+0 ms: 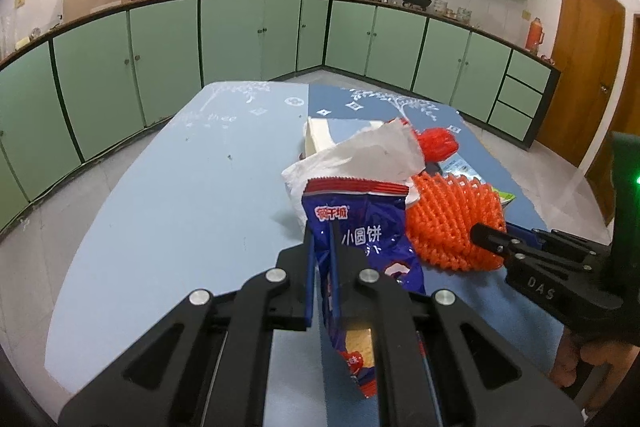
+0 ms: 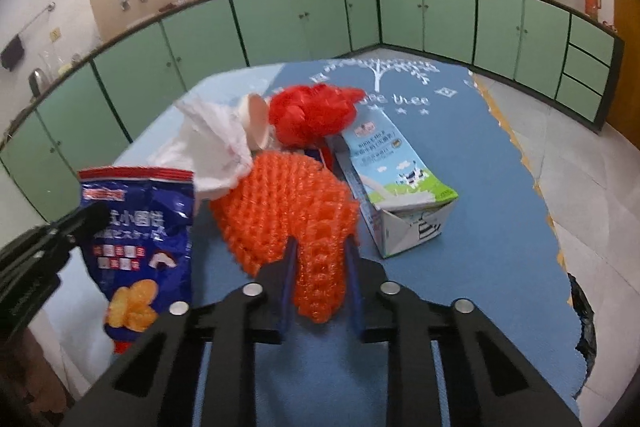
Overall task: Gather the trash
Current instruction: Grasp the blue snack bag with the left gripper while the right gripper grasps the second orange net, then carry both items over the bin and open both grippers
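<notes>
My left gripper is shut on a blue snack bag and holds it upright above the blue table. The bag also shows at the left in the right wrist view. My right gripper is shut on an orange foam net, which shows in the left wrist view with the right gripper at its side. Behind lie a crumpled white tissue, a red mesh bag and a milk carton on its side.
Green cabinets run around the room beyond the table. A wooden door stands at the right. A black bag edge shows at the table's right side. The tiled floor lies to the right.
</notes>
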Demonstrator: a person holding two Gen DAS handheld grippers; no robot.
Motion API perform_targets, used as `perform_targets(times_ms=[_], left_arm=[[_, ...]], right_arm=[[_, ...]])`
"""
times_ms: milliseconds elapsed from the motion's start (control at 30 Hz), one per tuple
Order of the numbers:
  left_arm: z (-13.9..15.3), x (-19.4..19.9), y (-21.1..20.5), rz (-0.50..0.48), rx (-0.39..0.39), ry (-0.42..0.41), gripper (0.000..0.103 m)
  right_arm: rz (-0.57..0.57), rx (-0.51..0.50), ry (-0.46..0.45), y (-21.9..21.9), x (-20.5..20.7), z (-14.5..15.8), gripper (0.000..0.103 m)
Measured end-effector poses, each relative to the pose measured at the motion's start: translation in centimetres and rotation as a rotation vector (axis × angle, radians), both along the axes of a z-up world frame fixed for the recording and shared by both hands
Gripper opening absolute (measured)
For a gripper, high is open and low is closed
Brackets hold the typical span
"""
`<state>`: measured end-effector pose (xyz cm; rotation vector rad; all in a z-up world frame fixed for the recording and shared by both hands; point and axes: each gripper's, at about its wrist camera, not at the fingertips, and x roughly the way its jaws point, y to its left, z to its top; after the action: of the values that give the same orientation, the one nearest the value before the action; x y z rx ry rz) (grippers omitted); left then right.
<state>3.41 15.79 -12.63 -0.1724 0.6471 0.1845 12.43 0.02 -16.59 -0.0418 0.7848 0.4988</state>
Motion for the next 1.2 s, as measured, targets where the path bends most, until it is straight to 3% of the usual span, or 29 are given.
perform_targets(times_ms=[267,533,900,1200], left_arm=[[2.7,-1.3,-1.1,-0.041,-0.001,-0.077,0.005],[5.2,-1.0,-3.8,-0.120,-0.016,-0.148,0.005],[6.3,1.2,-11.3,-0.310,-0.031,-0.195,0.005],[5.8,3.8,-18.9,-0.472,-0.038,-0.205,0.005]], right_arm=[[-0.049,0.054,-0.116,-2.6,-2.3,5.0,0.021],[-0.115,0.075,-0.176,-6.0,-3.8,8.2,0.021],[-0.279,0.070,-0.222,-13.2,-5.5,10.0,0.021],[-0.443,0.053,-0.215,-20.2,-6.2,9.2,0.021]])
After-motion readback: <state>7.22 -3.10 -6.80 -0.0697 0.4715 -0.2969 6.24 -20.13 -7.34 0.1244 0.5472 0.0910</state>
